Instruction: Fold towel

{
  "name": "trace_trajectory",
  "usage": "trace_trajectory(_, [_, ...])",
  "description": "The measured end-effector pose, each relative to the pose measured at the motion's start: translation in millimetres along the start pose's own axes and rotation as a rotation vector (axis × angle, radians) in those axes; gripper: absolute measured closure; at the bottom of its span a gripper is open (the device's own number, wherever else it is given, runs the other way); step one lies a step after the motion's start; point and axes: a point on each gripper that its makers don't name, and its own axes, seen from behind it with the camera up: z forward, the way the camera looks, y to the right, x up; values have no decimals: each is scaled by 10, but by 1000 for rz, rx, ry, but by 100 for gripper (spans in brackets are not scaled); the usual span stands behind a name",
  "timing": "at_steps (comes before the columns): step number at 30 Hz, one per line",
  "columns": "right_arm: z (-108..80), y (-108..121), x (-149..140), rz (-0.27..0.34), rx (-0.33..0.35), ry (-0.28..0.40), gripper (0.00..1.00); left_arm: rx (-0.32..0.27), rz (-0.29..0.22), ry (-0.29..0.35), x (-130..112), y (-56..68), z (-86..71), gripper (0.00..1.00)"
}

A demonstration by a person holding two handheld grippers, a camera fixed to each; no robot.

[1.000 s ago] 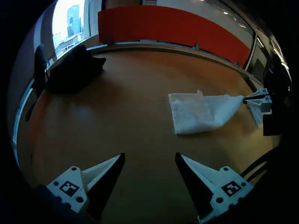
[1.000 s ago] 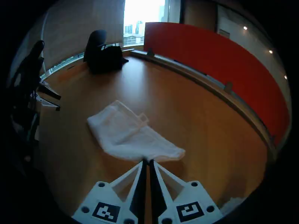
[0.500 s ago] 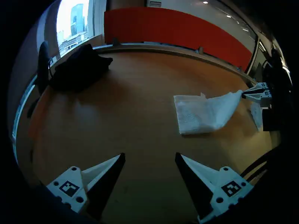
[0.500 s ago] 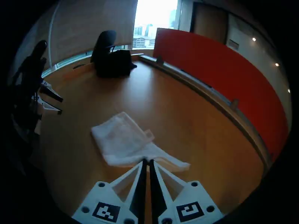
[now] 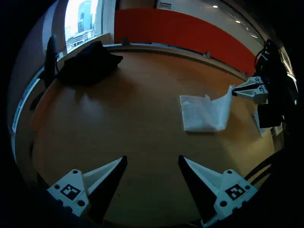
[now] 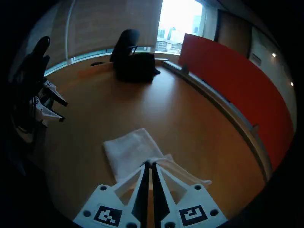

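**Towel pinched at one edge and lifted over itself**

The towel (image 5: 201, 116), white and already doubled, lies on the wooden table (image 5: 129, 114) on the side where the right gripper (image 6: 149, 165) works, well apart from the far corner by the window (image 5: 81, 19). Most of it rests flat on the wood. The edge nearest the right gripper is raised off the table and leans over the flat part.

In the right gripper view, the fingers are closed together with towel cloth caught between their tips. The flat part spreads out ahead of them, and a strip of towel runs out on the table to the right of the fingers. In the left gripper view the same gripper shows at the table's right side, held above the wood, with the towel's lifted flap rising to its tips.

The left gripper (image 5: 152, 159) has its fingers spread wide with nothing between them. It hangs over bare wood near the table's near edge, well apart from the towel.

A black bag (image 5: 89, 64) sits at the far corner of the table, with a dark chair (image 5: 50, 57) just beside it. A red partition (image 5: 182, 32) runs along the table's far edge.
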Motion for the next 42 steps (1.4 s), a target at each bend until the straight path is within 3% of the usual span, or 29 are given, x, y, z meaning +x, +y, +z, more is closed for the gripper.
trace_trajectory(6, [314, -298, 118, -70, 80, -27, 95, 18, -27, 7, -69, -64, -89, 0])
trace_trajectory(12, [551, -586, 135, -93, 151, -54, 95, 37, -53, 18, -116, -146, -183, 0])
trace_trajectory(18, [654, -705, 71, -94, 179, -80, 95, 48, -70, 18, -172, -206, -219, 0])
trace_trajectory(29, [675, -691, -14, -68, 179, -100, 92, 47, -72, 17, -171, -211, -207, 0])
trace_trajectory(32, [666, -670, -21, -58, 172, -100, 75, 47, -72, 16, -171, -207, -198, 0])
trace_trajectory(36, [640, -642, -39, -42, 161, -100, 34, 46, -72, 15, -166, -199, -192, 0])
trace_trajectory(42, [598, -591, -92, -14, 136, -101, 20, 44, -69, 16, -151, -184, -184, 0])
